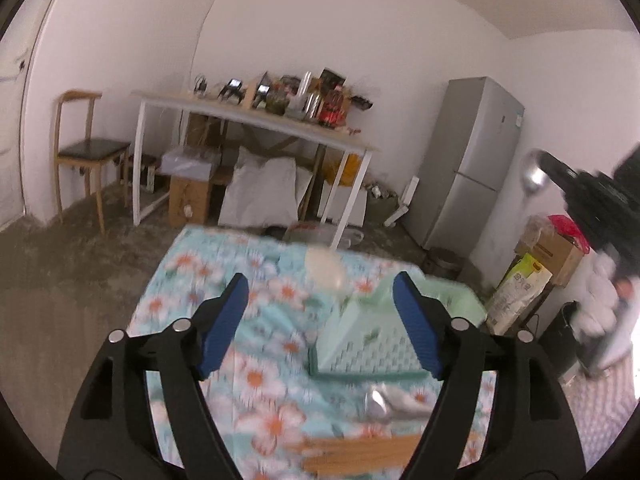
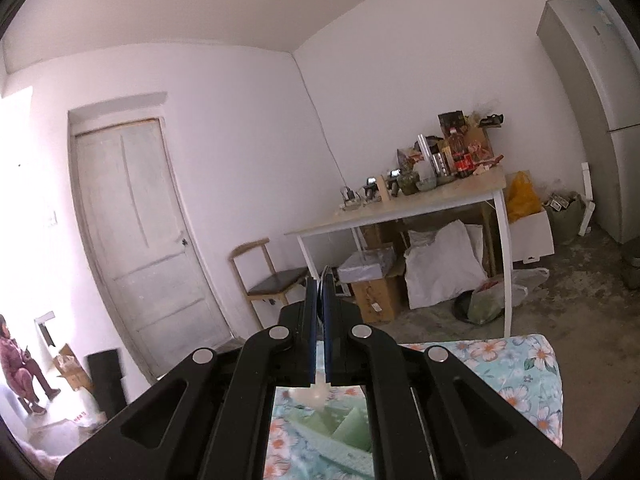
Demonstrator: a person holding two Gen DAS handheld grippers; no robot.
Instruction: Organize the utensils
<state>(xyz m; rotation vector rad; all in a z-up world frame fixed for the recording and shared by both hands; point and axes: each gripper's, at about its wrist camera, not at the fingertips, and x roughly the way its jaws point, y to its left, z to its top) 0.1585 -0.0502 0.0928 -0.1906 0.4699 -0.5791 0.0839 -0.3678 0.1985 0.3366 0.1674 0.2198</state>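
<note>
My left gripper (image 1: 320, 304) is open and empty above a table with a floral cloth (image 1: 256, 376). Below it sit a pale green utensil tray (image 1: 368, 344), a white spoon (image 1: 326, 270) at the table's far side, a metal spoon (image 1: 390, 400) and wooden chopsticks (image 1: 360, 456) near the front edge. My right gripper (image 1: 576, 184) shows at the right of the left wrist view, raised high and shut on a metal spoon (image 1: 534, 176). In the right wrist view the gripper (image 2: 320, 300) is shut on the spoon's thin edge (image 2: 321, 292), above the green tray (image 2: 340, 428).
A white table (image 1: 256, 120) with bottles and clutter stands at the far wall, with boxes and bags under it. A wooden chair (image 1: 84, 148) is at its left, a grey fridge (image 1: 468, 160) at the right. A door (image 2: 136, 248) and a seated person (image 2: 20, 364) show at the left.
</note>
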